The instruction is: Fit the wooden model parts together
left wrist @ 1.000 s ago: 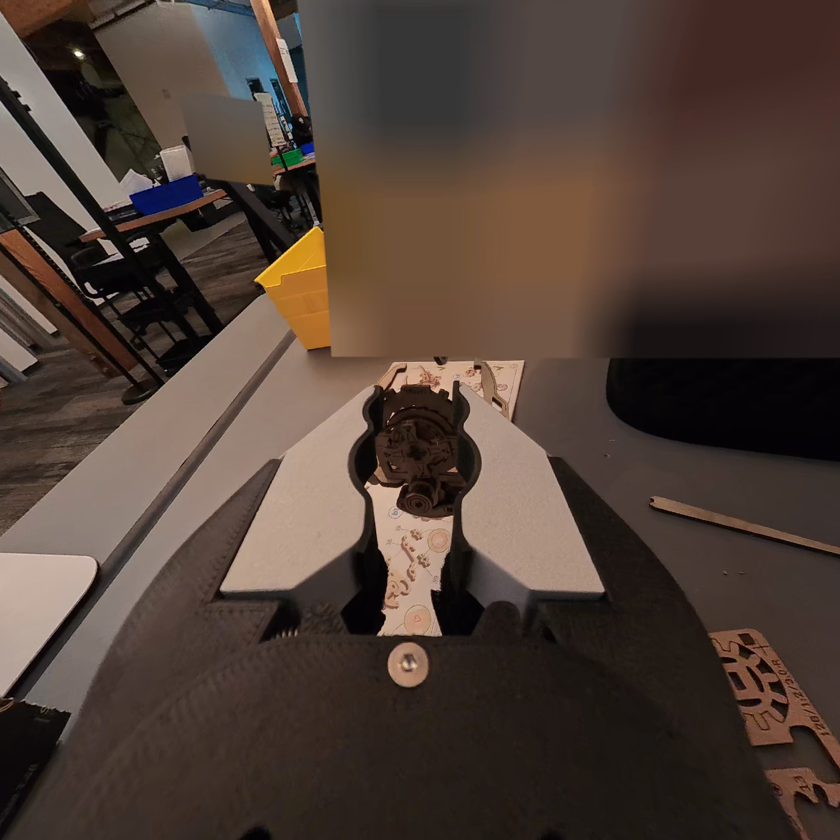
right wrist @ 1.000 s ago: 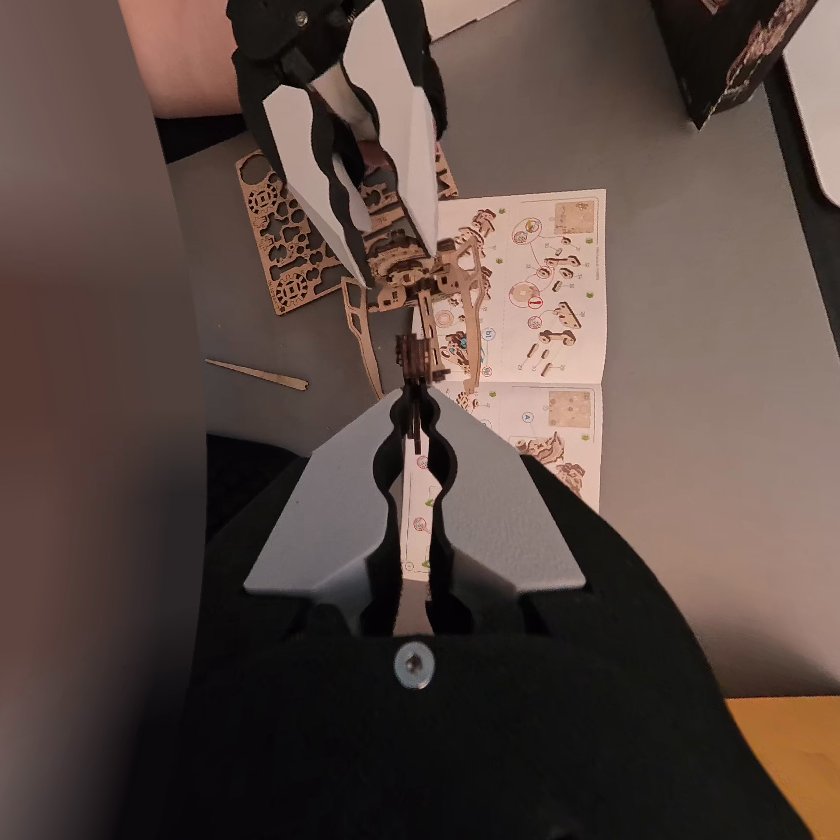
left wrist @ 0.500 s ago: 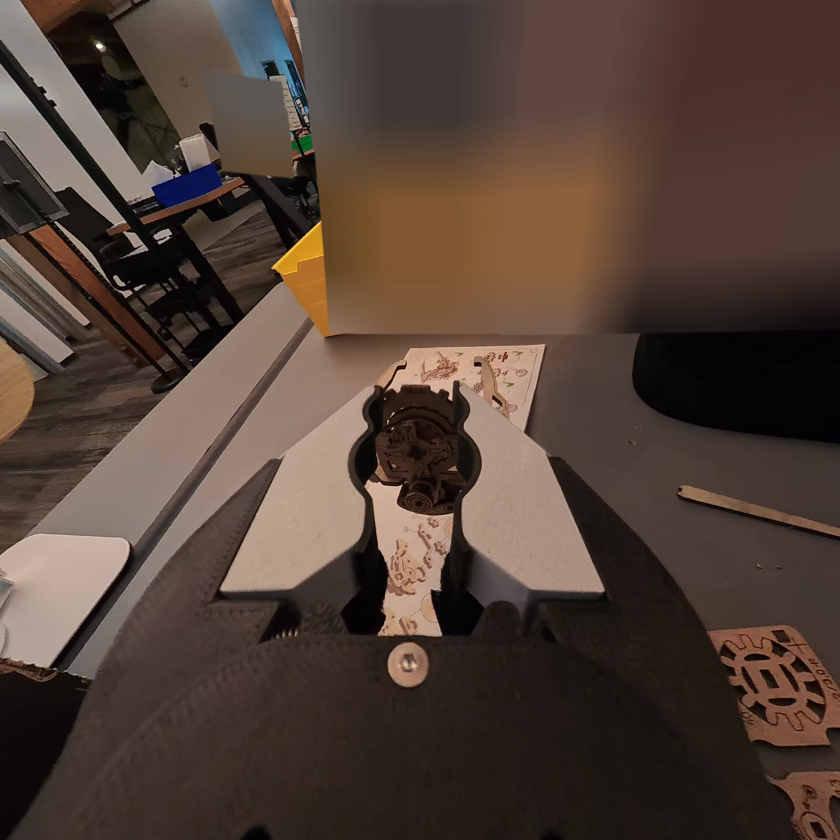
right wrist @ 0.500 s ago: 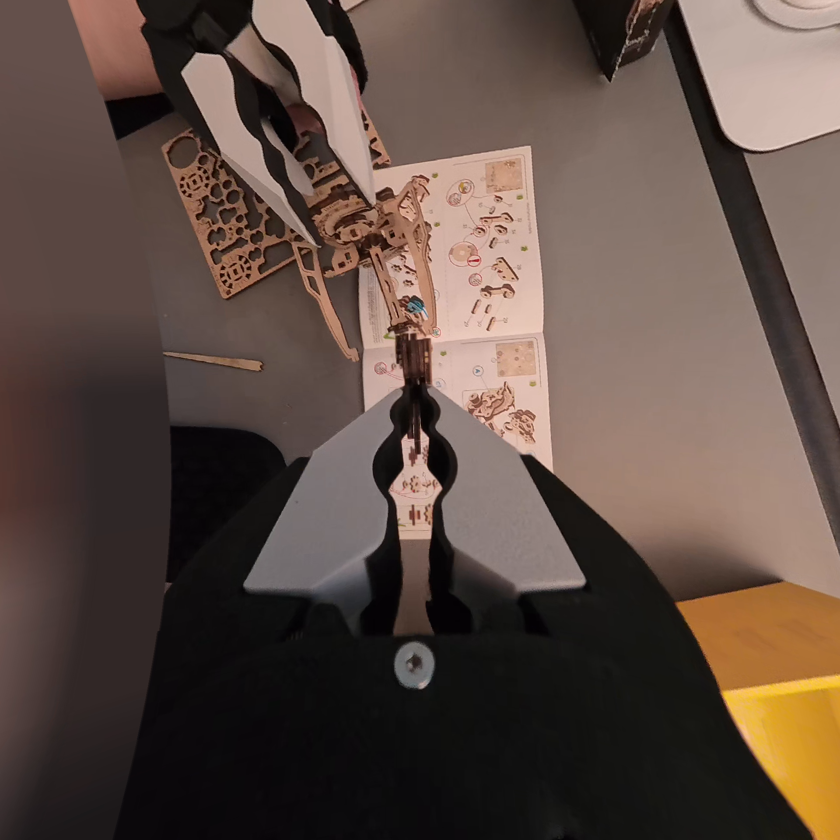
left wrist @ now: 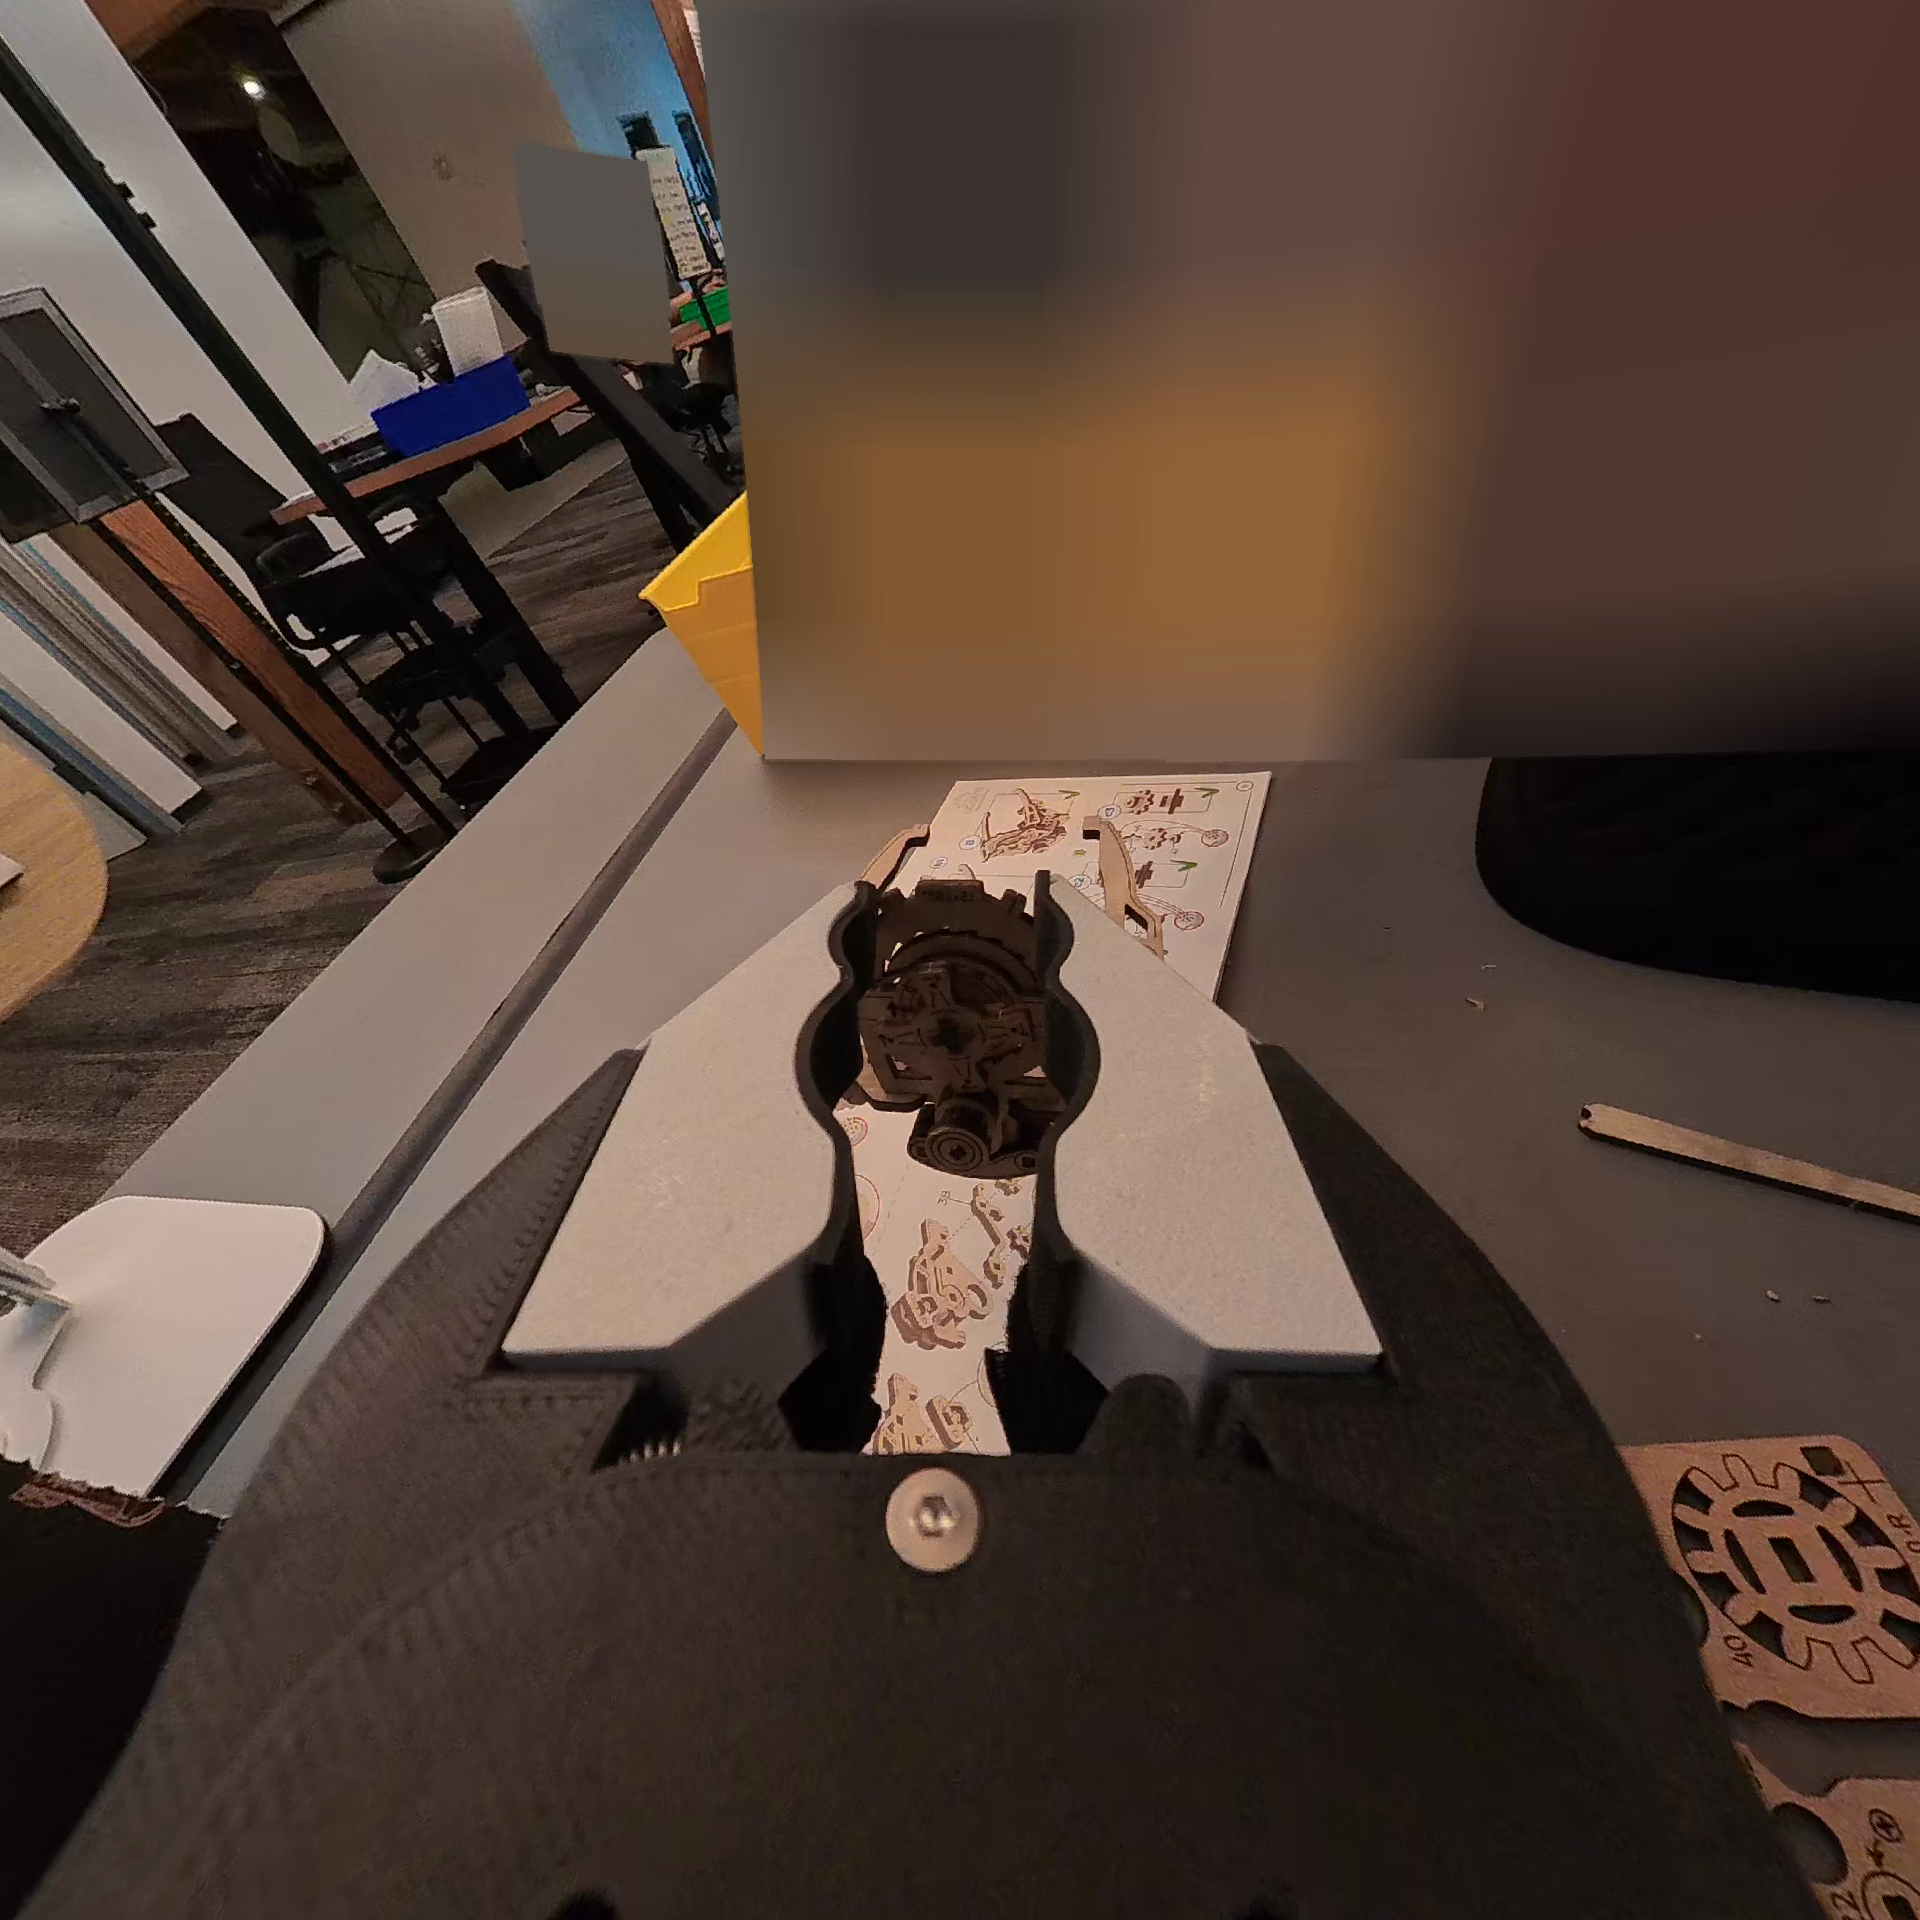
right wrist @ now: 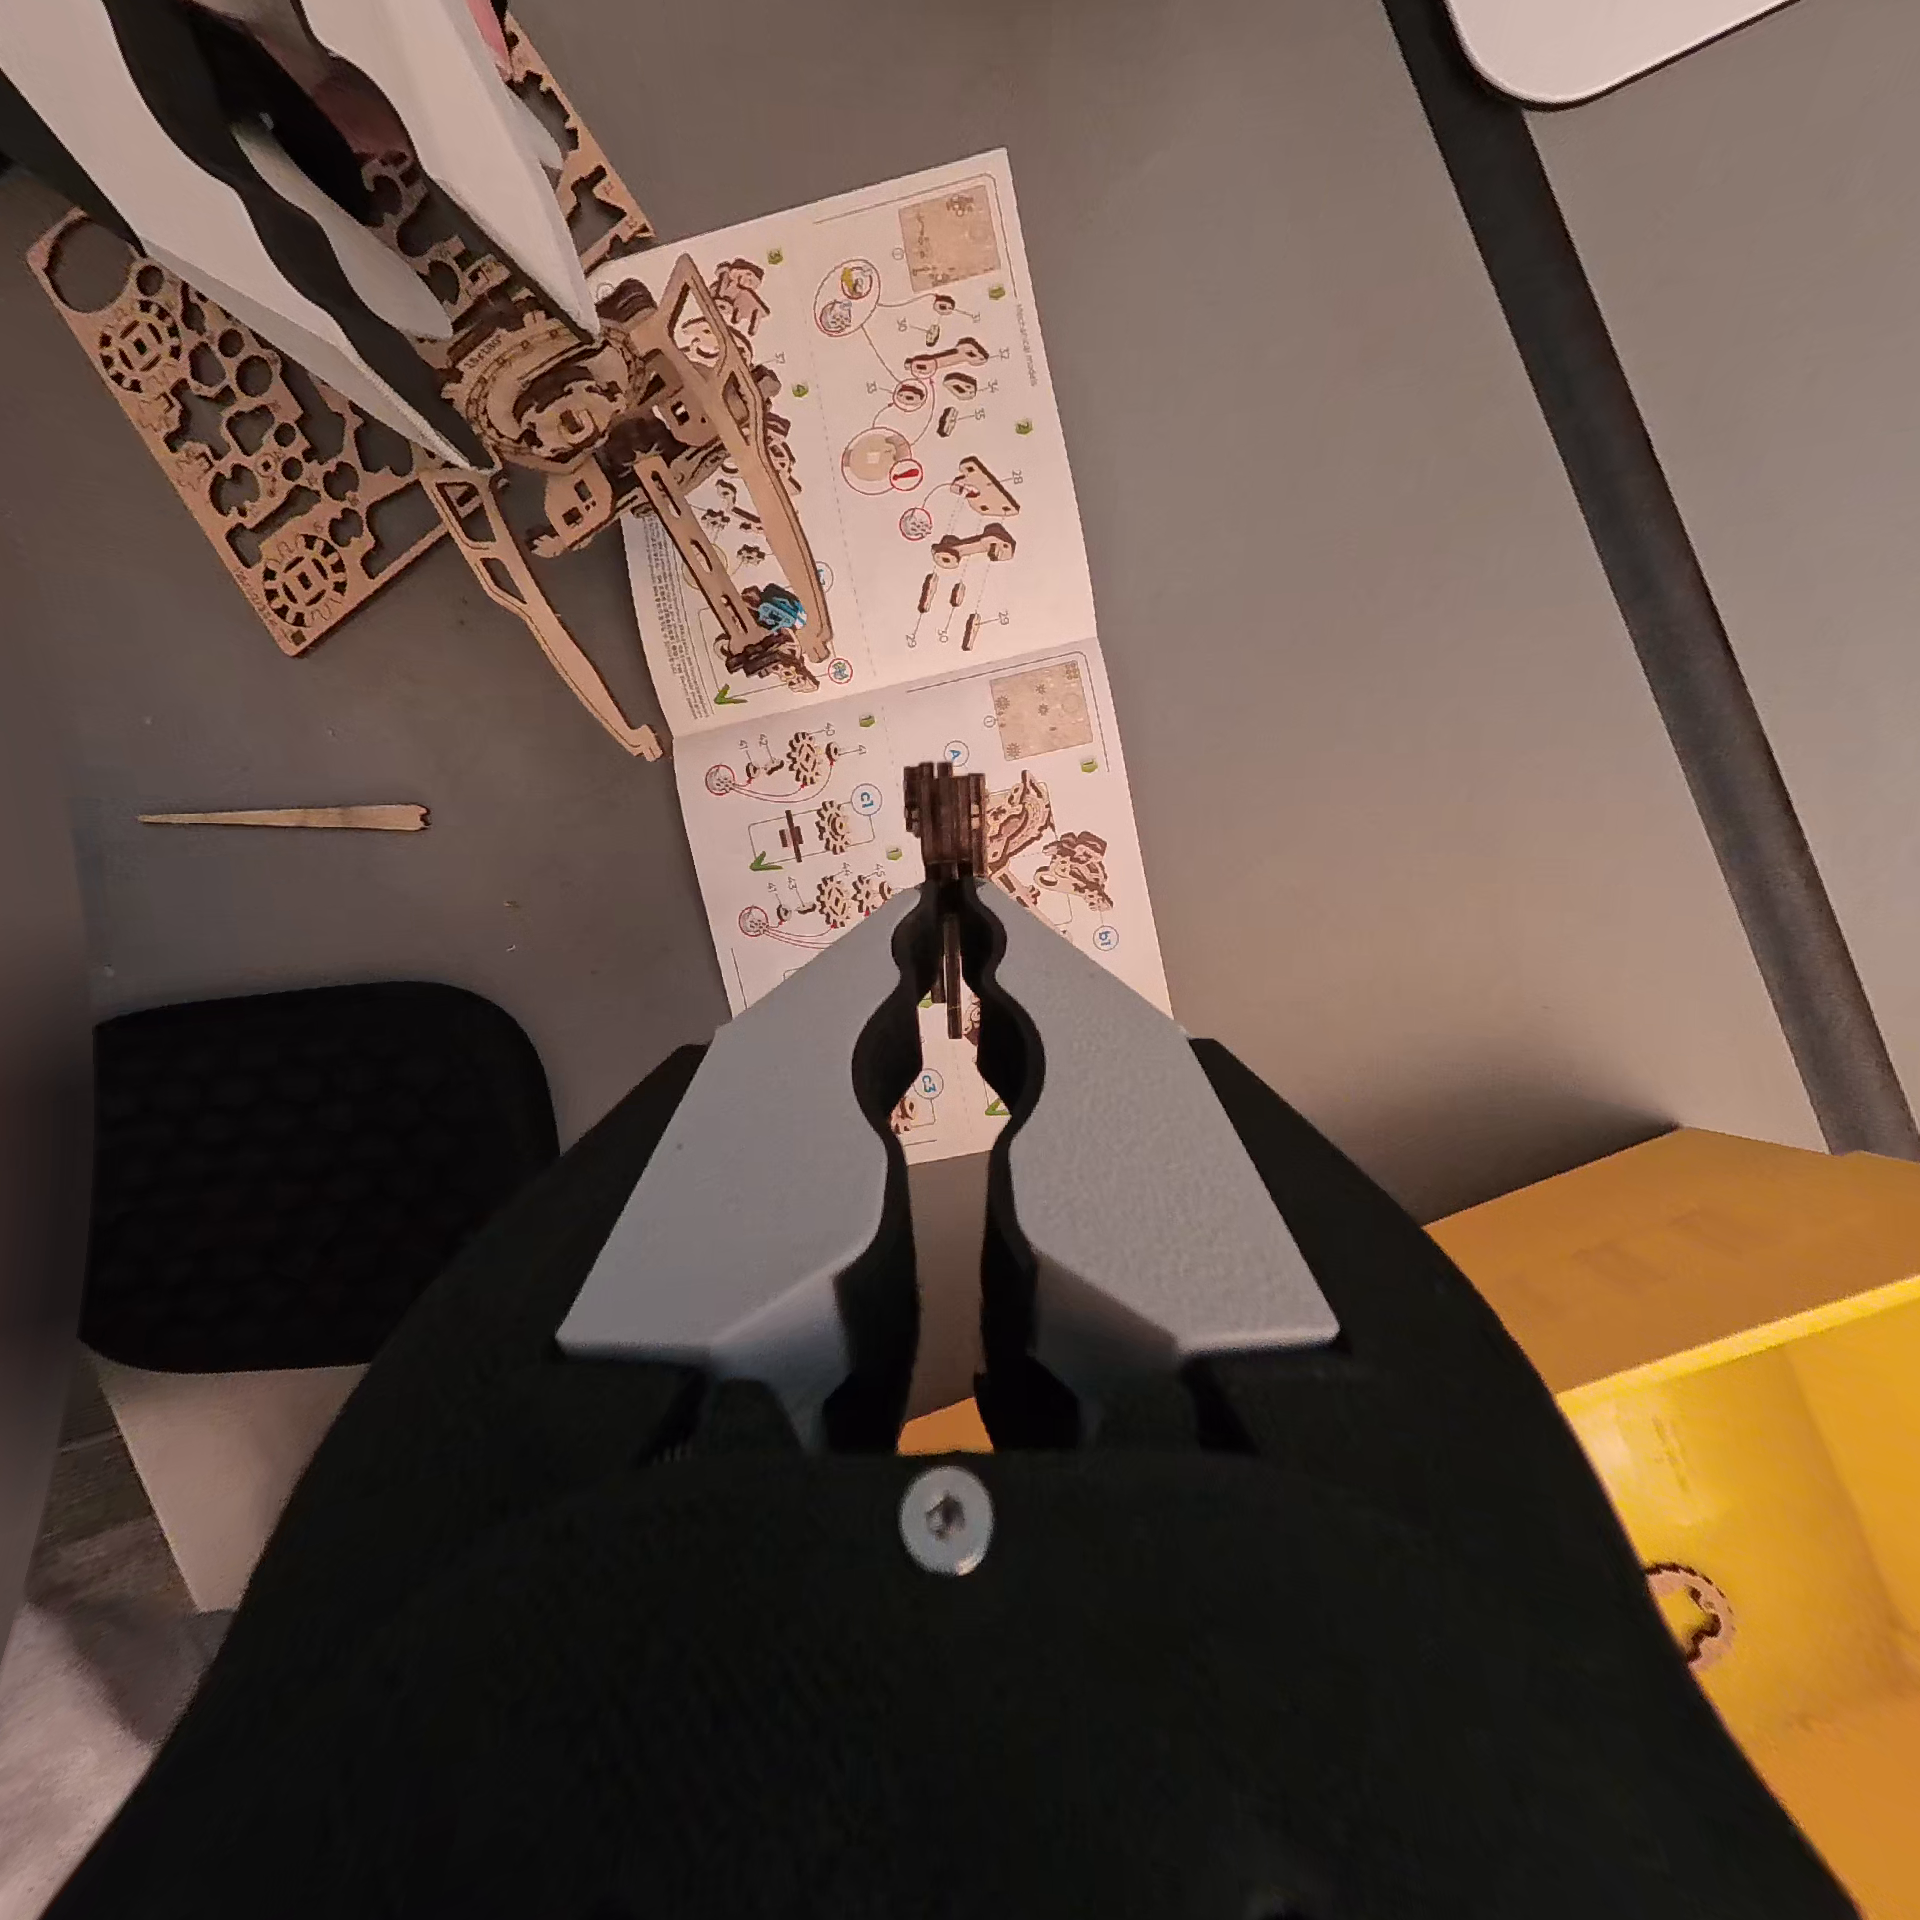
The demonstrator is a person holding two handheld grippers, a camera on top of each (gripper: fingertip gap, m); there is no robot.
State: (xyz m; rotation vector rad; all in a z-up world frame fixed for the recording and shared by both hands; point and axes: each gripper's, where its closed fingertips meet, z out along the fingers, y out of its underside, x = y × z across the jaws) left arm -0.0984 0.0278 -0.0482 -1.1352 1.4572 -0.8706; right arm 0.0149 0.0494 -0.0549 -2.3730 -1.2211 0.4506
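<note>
In the right wrist view, lowest and nearest in the frame, the right gripper (right wrist: 948, 883) pinches a small stack of dark wooden gear pieces (right wrist: 943, 816) at its very tips. The jaws stand narrow, almost together, and the piece juts out past them, probably so its free end can be pushed into the model without the fingers getting in the way. At the lower right of the frame sits a yellow bin (right wrist: 1704, 1340) with 1 loose wooden ring in it.

Beyond the tips, mid-frame, an instruction sheet (right wrist: 935, 436) lies flat on the grey table (right wrist: 1299, 520), likely kept there for reference. A thin wooden stick (right wrist: 281, 819) lies at centre left, apart from everything else.

At the upper left of that frame the left gripper (right wrist: 520, 395) holds the partly built wooden model (right wrist: 582, 416) above the sheet, its 2 long arms slanting down toward the middle; it looks steadied there to receive the gear piece. Behind it lies a punched-out parts sheet (right wrist: 208, 416).

In the left wrist view the jaws are part-open, closed around the model's round geared hub at frame centre. The 2 held things are well apart, so the joining is not yet made.
</note>
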